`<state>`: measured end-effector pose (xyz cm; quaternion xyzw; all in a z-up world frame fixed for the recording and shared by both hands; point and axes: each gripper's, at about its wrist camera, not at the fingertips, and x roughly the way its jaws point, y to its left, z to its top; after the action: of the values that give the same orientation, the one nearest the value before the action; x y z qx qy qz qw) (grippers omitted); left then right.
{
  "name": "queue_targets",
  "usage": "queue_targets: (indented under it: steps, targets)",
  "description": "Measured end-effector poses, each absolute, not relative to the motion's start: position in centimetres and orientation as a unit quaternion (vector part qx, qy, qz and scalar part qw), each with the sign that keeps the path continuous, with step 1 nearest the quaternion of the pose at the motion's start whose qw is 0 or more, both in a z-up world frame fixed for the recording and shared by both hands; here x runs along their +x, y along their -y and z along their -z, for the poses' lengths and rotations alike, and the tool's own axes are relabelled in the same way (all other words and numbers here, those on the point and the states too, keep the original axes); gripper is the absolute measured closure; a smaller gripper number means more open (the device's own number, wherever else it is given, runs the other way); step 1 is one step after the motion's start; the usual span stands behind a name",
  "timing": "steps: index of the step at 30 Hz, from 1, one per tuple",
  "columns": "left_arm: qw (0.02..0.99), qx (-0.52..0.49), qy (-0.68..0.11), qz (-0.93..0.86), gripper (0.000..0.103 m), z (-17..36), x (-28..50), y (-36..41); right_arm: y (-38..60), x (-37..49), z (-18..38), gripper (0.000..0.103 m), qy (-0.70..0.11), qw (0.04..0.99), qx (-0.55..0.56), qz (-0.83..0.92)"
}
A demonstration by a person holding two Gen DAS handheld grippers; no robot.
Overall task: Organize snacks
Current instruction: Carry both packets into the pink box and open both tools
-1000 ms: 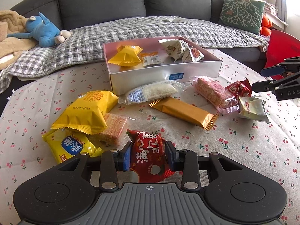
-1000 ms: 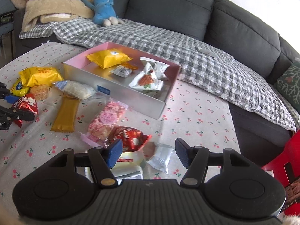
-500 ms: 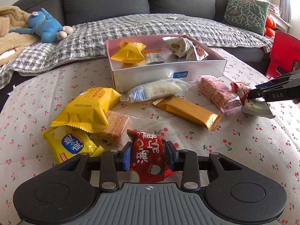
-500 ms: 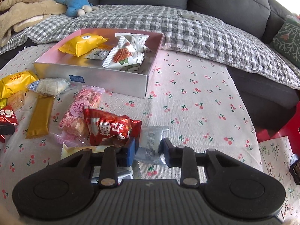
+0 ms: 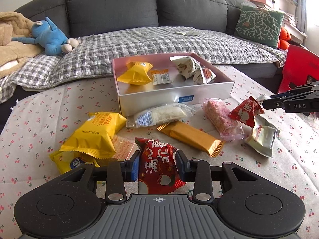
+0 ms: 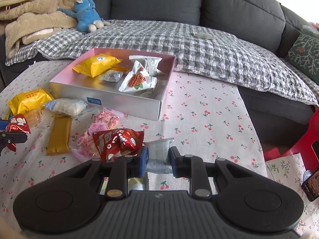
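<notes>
Red foil marks the left side: the left gripper has its jaws narrowed onto a red snack packet, pads pressing both sides, the packet's long axis running away from the camera toward the box. Just left of it lie two yellow packets and a wafer in clear wrap, all on the cherry-print surface.

Toward the middle sit a clear packet of white rice cake, a gold bar lying diagonally, and a pink crispy bar. Behind them stands the silver box, pink inside and already holding several snacks.

On the right, the right gripper has just been closing, and its pads now pinch a small silver sachet between them, the sachet standing up out of the jaws with its long axis pointing forward. A second red packet lies touching the sachet's left side, partly over a pale green packet.

The coming move likely turns on the box's bearing: it lies ahead and slightly right of the left gripper, ahead and to the left of the right gripper. Both hands look about equally near, so either load could go in first.
</notes>
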<state>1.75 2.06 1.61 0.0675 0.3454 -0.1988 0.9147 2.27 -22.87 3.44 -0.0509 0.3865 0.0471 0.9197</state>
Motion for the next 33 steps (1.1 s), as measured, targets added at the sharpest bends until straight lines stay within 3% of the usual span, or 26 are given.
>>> queue_targets:
  steps: [21,33]
  targets:
    - [0.931,0.011,-0.329,0.161,0.069,-5.9,8.4,-0.6,19.0,7.1,-6.7,0.081,-0.356,0.93,0.04,-0.087]
    - [0.928,0.021,-0.345,0.138,0.068,-3.9,15.4,0.5,16.7,13.0,-6.2,0.081,-0.353,0.927,0.075,-0.101]
